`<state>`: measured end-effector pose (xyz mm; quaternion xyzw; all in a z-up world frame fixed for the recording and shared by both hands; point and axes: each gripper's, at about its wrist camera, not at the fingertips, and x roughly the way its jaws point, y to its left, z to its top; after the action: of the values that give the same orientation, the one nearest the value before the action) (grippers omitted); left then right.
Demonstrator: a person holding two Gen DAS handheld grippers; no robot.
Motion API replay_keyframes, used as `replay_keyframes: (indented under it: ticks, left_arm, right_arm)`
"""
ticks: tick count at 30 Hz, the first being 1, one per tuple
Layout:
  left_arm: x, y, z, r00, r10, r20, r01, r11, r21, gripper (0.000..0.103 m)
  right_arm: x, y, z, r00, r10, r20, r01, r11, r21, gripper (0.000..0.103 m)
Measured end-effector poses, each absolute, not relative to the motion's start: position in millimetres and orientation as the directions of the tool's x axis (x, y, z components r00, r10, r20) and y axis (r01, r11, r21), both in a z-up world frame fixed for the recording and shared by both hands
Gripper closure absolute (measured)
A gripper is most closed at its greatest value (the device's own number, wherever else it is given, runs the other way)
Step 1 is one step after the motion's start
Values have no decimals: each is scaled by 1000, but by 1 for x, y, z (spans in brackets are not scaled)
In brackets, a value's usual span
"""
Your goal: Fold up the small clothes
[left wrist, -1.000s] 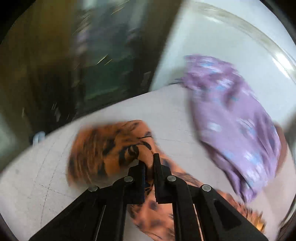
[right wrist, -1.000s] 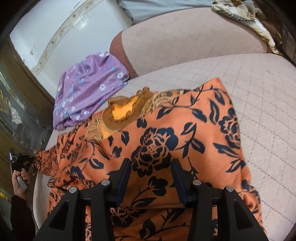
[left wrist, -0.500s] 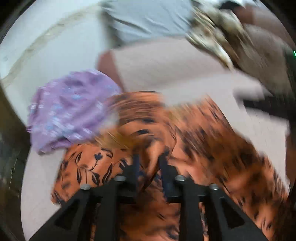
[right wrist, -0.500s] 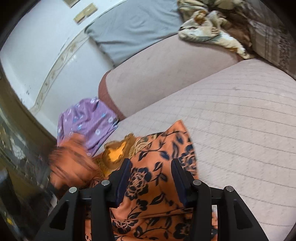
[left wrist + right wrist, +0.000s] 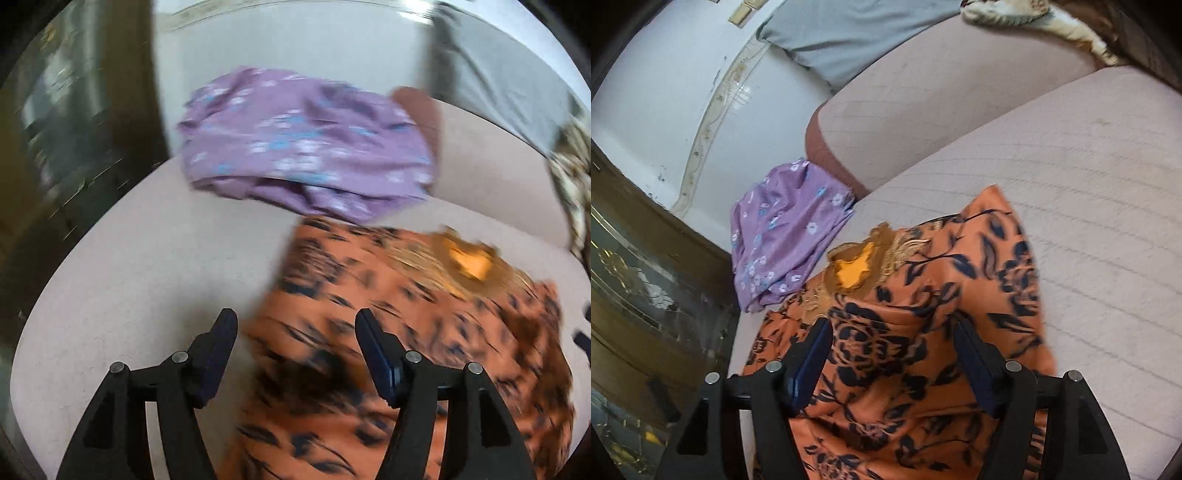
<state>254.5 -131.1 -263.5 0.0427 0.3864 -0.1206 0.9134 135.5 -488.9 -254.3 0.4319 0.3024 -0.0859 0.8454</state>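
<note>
The left wrist view is smeared by motion, so the dark print on the orange floral garment (image 5: pixel 406 350) reads only as streaks, and its lower edge is cut off at the bottom of the frame behind the gripper. In the right wrist view the same garment (image 5: pixel 923 332) is sharper, lying in the lower centre on the pale quilted cushion (image 5: pixel 1089 184), its gold-trimmed neckline toward the upper left; its near end runs out of frame beneath the fingers. The folded purple floral garment (image 5: pixel 786 236) sits at centre left, just beside the neckline; whether the two touch is unclear. The left gripper (image 5: pixel 295 325) tilts downward over the orange cloth's left edge, its jaws having just been opening and now spread wide, the pads clear of the fabric. The right gripper (image 5: pixel 890 332) also angles down, jaws just widened, the cloth below the gap but not pinched.
</note>
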Motion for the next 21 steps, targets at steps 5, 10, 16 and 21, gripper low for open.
replay_keyframes:
  ticks: [5, 10, 16, 21]
  left_arm:
    - [283, -124, -267, 677, -144, -722, 182, 983, -26, 36]
    - [304, -140, -300, 568, -64, -821, 155, 987, 30, 36]
    - [286, -171, -316, 597, 65, -800, 212, 948, 236, 36]
    - [284, -163, -316, 575, 50, -816, 214, 954, 209, 36]
  right_arm:
    - [158, -472, -236, 845, 45, -533, 362, 686, 632, 31]
    - [181, -436, -217, 864, -17, -503, 285, 840, 462, 31]
    - [219, -422, -242, 727, -136, -673, 371, 903, 218, 55]
    - [201, -449, -273, 442, -220, -870, 538, 840, 61, 64]
